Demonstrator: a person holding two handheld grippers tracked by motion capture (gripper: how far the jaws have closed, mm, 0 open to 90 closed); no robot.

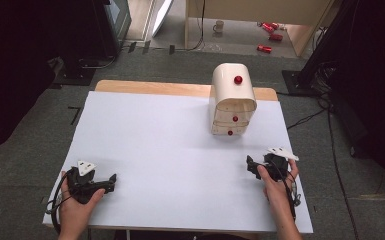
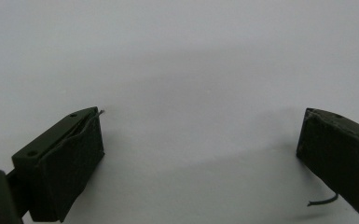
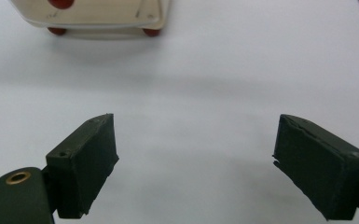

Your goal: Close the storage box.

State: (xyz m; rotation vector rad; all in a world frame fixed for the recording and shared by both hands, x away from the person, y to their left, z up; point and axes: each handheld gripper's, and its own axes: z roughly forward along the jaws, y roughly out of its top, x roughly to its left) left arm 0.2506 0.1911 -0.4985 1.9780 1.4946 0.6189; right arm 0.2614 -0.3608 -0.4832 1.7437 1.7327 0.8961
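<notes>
A cream cabinet [image 1: 232,100] with rounded top and red knobs on its small drawers stands at the back right of the white tabletop [image 1: 170,145]. In the right gripper view its lower front [image 3: 93,14] with red feet sits straight ahead, some way off. My right gripper [image 1: 250,165] [image 3: 196,163] rests near the table's front right, open, nothing between its pads. My left gripper [image 1: 112,179] [image 2: 200,154] lies at the front left in a hand, pointing right, open over bare white surface.
A wooden table edge [image 1: 150,87] shows behind the white sheet. On the floor beyond lie red cans [image 1: 270,35] and a mug [image 1: 219,26]. Dark stands and cables [image 1: 325,115] flank the table on the right.
</notes>
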